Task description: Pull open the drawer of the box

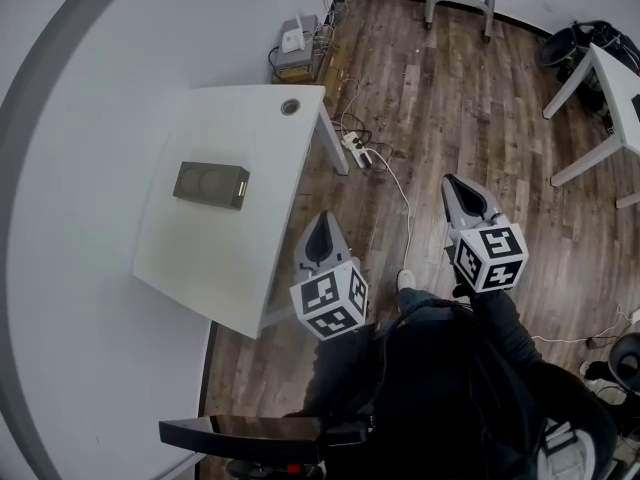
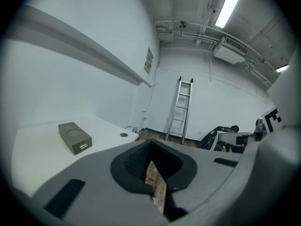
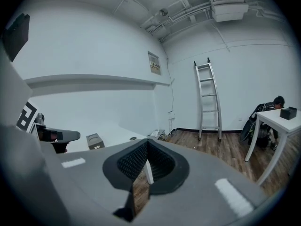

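Room: white wall (image 1: 80, 268), wood plank floor (image 1: 440, 98); we see a white bench (image 1: 200, 258) set against the wall.
Bench: bare apart from one item; round cable hole (image 1: 290, 107) near its far corner.
Box: the box (image 1: 211, 184) is small, grey-olive, with two round marks on top. It lies flat on the bench, about mid-surface, nearer the wall side.
Drawer: the drawer (image 2: 83, 146) is on the box's end face, with a small light handle. We read it as flush with the box, not pulled out.
Left tool: the left tool (image 1: 321, 230) is held in the air off the bench's front edge, over the floor, well apart from the box. Its jaws are together with nothing between them; only floor shows through the slit.
Right tool: the right tool (image 1: 463, 198) is out over the floor, further from the bench than the left. Its jaws are closed and it has hold of nothing.
Contact: we see neither tool touching the box or the bench.
Floor items: white power strip (image 1: 356, 149) with cables by the bench leg.
Background: ladder (image 3: 208, 100) leaning on the far wall; second table (image 1: 610, 98) at the right.
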A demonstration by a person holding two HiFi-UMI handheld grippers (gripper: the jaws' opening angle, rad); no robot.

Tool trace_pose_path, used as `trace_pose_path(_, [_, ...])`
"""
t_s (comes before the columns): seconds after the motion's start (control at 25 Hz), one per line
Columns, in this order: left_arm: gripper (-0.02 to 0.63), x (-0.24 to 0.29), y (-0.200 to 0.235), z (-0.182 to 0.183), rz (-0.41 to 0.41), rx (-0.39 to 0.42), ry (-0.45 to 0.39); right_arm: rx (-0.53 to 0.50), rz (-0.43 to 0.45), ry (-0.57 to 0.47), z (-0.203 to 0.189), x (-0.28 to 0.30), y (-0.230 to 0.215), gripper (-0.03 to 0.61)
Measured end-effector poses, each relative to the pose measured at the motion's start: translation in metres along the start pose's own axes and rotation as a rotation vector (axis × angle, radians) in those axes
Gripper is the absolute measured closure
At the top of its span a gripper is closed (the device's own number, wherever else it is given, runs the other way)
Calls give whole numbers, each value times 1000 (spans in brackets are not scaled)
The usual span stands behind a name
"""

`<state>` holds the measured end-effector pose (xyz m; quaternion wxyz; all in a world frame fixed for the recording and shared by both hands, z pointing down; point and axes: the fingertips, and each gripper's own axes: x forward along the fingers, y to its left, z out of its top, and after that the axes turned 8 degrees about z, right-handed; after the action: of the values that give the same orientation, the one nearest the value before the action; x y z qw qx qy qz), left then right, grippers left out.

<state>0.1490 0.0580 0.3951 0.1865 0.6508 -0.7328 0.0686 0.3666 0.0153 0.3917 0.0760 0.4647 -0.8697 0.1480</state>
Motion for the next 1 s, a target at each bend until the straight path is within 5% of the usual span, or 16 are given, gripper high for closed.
trace_pose_path(0.64, [617,71,-1,6,40,-31,30,-4,35,31,10,70,-33,583])
trace_pose_path(1.0, [617,163,22,54,10,-14,14,-14,18,19,42,163,-44,583])
